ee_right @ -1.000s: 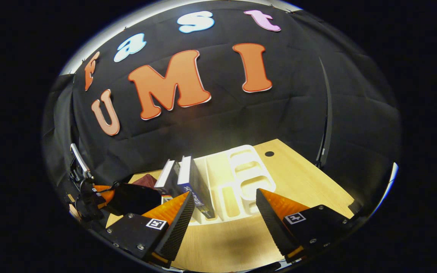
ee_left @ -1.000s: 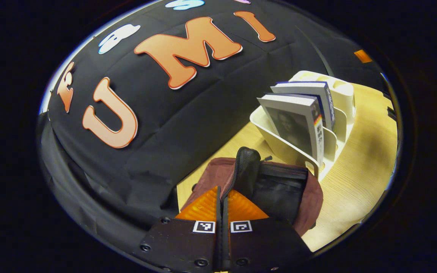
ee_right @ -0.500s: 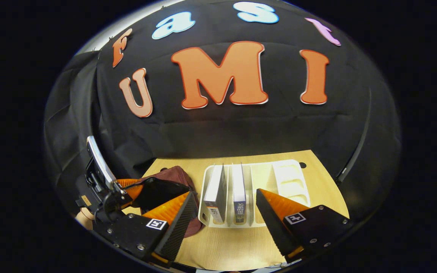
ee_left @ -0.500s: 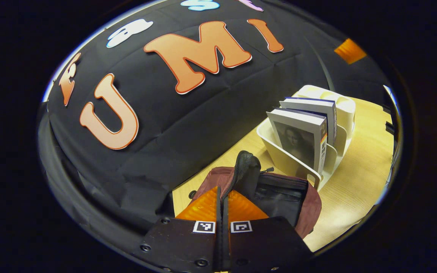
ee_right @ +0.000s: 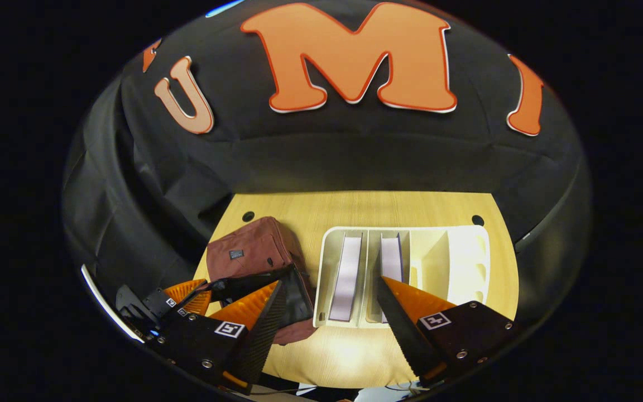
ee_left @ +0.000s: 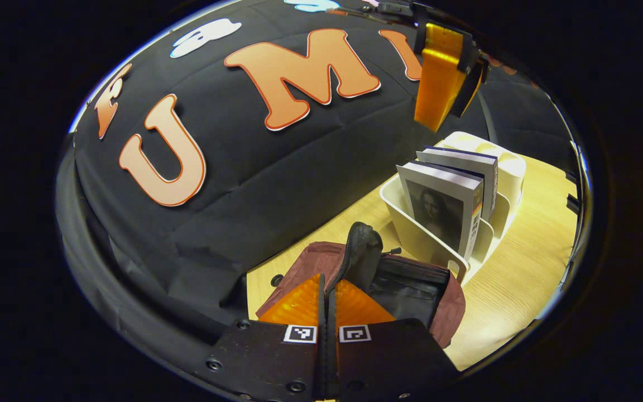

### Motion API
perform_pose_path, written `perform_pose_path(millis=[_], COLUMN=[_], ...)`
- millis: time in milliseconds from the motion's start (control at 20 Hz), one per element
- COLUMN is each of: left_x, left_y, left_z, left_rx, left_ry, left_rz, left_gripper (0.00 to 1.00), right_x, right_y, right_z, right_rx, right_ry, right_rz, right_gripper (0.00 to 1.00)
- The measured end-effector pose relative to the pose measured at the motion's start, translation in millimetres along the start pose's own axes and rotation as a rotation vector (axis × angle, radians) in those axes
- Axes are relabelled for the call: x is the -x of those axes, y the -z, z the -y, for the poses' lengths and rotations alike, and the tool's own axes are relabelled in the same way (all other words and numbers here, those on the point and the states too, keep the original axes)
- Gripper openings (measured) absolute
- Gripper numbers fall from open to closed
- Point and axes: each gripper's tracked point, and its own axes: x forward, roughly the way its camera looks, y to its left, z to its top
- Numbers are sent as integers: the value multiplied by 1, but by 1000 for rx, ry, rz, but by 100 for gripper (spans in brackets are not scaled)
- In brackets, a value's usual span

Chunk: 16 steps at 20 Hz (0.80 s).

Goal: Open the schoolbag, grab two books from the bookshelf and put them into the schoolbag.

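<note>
**Left gripper on the bag's edge, right gripper open above the rack**

In the left gripper view we see our left gripper (ee_left: pixel 327 290) with its fingers pressed together on the dark edge of the bag's (ee_left: pixel 310 265) opening, holding it up. From there the black lining gapes toward 3 o'clock. In the right gripper view the same gripper (ee_right: pixel 193 293) sits at 8 o'clock, clamped on that flap.

Our right gripper (ee_right: pixel 327 304) hangs wide open with nothing between its fingers, looking straight down over the rack (ee_right: pixel 427 262). The left gripper view catches it (ee_left: pixel 444 84) high at 1 o'clock, above the books.

The table (ee_right: pixel 355 209) is pale wood with a small round hole (ee_right: pixel 248 215) near each back corner, and black cloth walls rise behind it.

The bag is maroon and lies just left of the rack, touching or nearly touching its side. The rack is white, with upright dividers. The left book (ee_right: pixel 346 276) stands in its first slot, the right book (ee_right: pixel 391 257) in the next; the slots toward 3 o'clock hold nothing. In the left gripper view the near book (ee_left: pixel 444 209) shows a portrait cover, the second (ee_left: pixel 466 164) behind it.
</note>
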Motion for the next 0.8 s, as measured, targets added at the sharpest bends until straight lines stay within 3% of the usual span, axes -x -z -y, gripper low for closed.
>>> perform_pose_path(millis=[250, 700, 800], left_x=[-1, -1, 2], left_y=[4, 13, 12], left_z=[-1, -6, -6], left_rx=[24, 61, 66], left_ry=[-1, 8, 9], left_rz=[-5, -15, -19], left_gripper=[1, 1, 1], right_x=[-52, -99, -112], right_y=[16, 31, 35], right_z=[11, 4, 12], right_rx=[10, -54, -45], right_ry=[52, 61, 99], right_rz=[-149, -248, -251], right_gripper=[98, 98, 97])
